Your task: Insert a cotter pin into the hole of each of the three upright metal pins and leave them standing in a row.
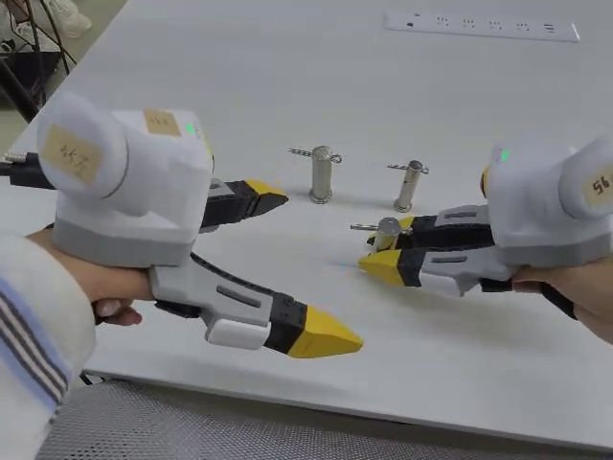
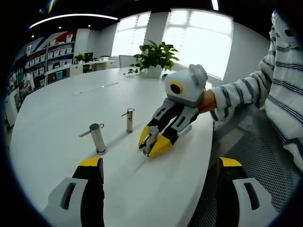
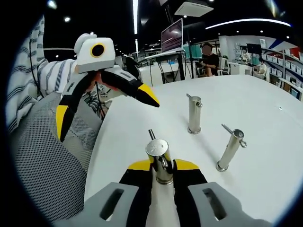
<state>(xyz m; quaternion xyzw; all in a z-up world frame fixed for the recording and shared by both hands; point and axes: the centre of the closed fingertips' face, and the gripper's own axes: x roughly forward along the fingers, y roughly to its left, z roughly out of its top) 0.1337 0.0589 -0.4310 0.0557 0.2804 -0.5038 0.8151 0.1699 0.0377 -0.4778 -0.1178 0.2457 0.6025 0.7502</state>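
Three short steel pins are on the white table [image 1: 239,57]. One pin [image 1: 322,174] stands upright with a cotter pin through its head. A second pin [image 1: 409,186] leans slightly, also with a cotter pin. The third pin [image 1: 388,231] [image 3: 161,158] sits between the jaws of my right gripper [image 1: 386,245] [image 3: 162,171], which is shut on it; a cotter pin pokes from its head. My left gripper [image 1: 311,270] [image 2: 158,165] is open and holds nothing, left of the pins. The left gripper view shows the two standing pins [image 2: 98,138] [image 2: 129,119] and the right gripper [image 2: 152,140].
A white power strip [image 1: 479,24] lies at the table's far edge. A grey mesh chair [image 1: 192,422] sits below the near table edge. A potted plant [image 2: 154,56] stands at the table's end. A person [image 3: 208,59] sits in the background.
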